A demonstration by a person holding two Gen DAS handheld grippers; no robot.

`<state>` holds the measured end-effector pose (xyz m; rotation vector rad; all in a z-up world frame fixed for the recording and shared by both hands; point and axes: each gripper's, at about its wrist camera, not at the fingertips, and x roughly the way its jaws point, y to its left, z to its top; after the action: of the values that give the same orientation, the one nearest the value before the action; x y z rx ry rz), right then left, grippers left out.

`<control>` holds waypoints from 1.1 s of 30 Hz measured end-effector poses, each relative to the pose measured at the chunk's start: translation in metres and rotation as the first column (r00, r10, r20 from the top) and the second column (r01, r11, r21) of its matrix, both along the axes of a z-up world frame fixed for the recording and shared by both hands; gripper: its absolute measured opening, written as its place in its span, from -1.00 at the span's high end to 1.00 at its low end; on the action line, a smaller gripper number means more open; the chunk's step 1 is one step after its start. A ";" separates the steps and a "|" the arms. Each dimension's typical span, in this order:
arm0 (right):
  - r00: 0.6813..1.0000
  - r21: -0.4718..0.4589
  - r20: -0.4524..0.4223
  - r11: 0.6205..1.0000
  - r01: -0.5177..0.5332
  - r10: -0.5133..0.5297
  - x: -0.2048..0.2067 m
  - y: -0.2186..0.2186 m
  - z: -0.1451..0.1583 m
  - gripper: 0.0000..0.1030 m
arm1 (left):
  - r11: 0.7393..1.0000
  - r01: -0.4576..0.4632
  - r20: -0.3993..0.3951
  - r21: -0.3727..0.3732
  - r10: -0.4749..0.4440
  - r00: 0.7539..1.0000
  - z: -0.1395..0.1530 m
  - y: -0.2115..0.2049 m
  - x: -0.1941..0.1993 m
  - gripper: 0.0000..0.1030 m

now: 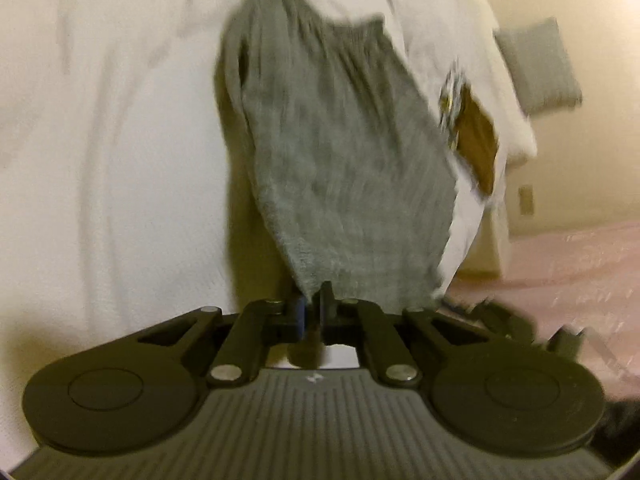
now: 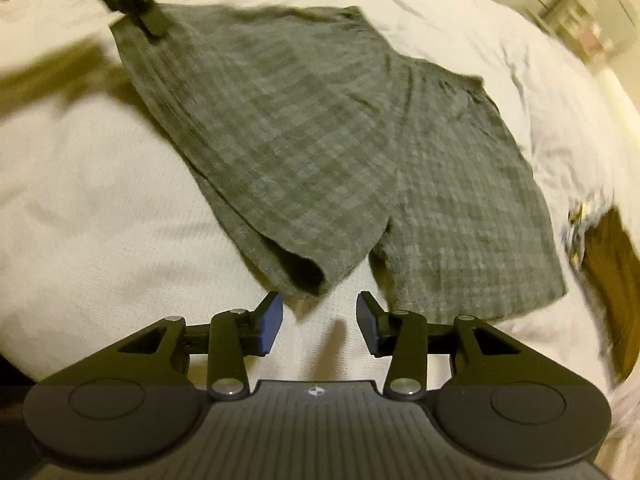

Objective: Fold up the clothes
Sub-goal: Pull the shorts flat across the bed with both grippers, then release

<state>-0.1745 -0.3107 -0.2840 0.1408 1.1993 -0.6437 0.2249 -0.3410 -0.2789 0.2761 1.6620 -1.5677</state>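
Grey checked shorts (image 2: 320,152) lie on a white bed, with both leg openings toward my right gripper. In the right wrist view my right gripper (image 2: 319,320) is open, just short of the leg hems and over the gap between the two legs. My left gripper (image 1: 314,312) is shut on a corner of the shorts (image 1: 340,168), which stretch away from it and are lifted off the sheet. That left gripper (image 2: 152,24) shows again at the top left of the right wrist view, clamped on the far waistband corner.
The white bedsheet (image 1: 100,140) is wrinkled around the shorts. A brown patterned cloth (image 2: 608,272) lies at the bed's right side. A grey pillow (image 1: 536,64) and pinkish floor (image 1: 580,272) lie beyond the bed edge.
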 end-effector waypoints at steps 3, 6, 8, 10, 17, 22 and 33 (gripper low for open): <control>0.987 0.091 0.109 0.990 0.111 -0.120 -0.005 -0.011 0.007 0.09 | 1.000 -0.024 0.028 0.010 0.024 0.999 0.012 0.003 0.020 1.00; 0.955 0.158 0.192 0.967 0.199 -0.228 -0.008 -0.019 0.009 0.08 | 0.999 -0.005 0.071 0.042 0.002 0.997 0.012 0.001 0.028 1.00; 0.942 0.182 0.211 0.957 0.224 -0.261 -0.005 -0.021 0.008 0.07 | 0.999 0.006 0.096 0.053 -0.011 0.995 0.007 0.001 0.027 1.00; 0.927 0.211 0.221 0.943 0.259 -0.304 -0.004 -0.026 0.005 0.07 | 0.998 0.012 0.113 0.060 -0.019 0.993 0.003 0.003 0.026 0.94; 0.805 0.388 0.256 0.820 0.421 -0.535 -0.023 -0.052 -0.009 0.60 | 0.995 -0.032 0.060 0.089 0.027 0.998 -0.029 0.008 0.010 0.35; 0.879 0.317 0.192 0.875 0.366 -0.437 -0.023 -0.049 0.003 1.00 | 0.996 -0.005 0.017 0.087 0.003 1.000 -0.029 0.001 0.001 1.00; 0.930 0.288 0.127 0.910 0.299 -0.346 -0.022 -0.052 0.006 1.00 | 0.994 0.012 0.085 0.104 -0.021 0.996 -0.008 0.022 0.025 1.00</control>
<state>-0.1964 -0.3631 -0.2784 0.6221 1.0948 -0.7407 0.2503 -0.3195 -0.2868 0.4075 1.6801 -1.4633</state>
